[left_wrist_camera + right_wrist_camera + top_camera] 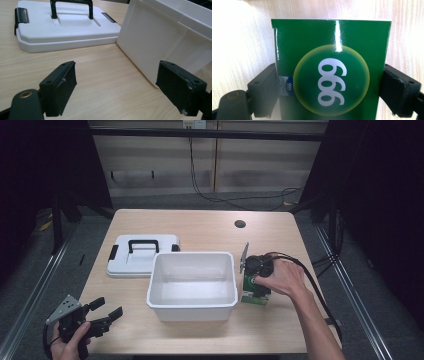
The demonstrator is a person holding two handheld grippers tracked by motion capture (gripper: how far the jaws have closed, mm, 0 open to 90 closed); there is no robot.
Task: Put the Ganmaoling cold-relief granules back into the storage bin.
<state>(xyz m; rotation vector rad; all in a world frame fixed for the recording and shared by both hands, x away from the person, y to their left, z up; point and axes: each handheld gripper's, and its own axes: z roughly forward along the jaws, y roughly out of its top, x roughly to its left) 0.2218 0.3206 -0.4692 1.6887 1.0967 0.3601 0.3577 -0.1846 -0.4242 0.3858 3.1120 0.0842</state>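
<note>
Wooden table (200, 227) under the lamps, white bin (192, 282) sitting mid-table. Just right of the bin, the right gripper (255, 270) clamps both jaws against the green box (332, 67). Left of the bin, the left gripper (107, 312) hangs wide open, empty, lid (142, 255) lying behind.

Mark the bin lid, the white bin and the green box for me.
bin lid (131, 265): high view, flat white top just below its black handle.
white bin (192, 305): high view, near outer wall under the rim.
green box (312, 37): right gripper view, glossy green face above the yellow-ringed circle.
</note>
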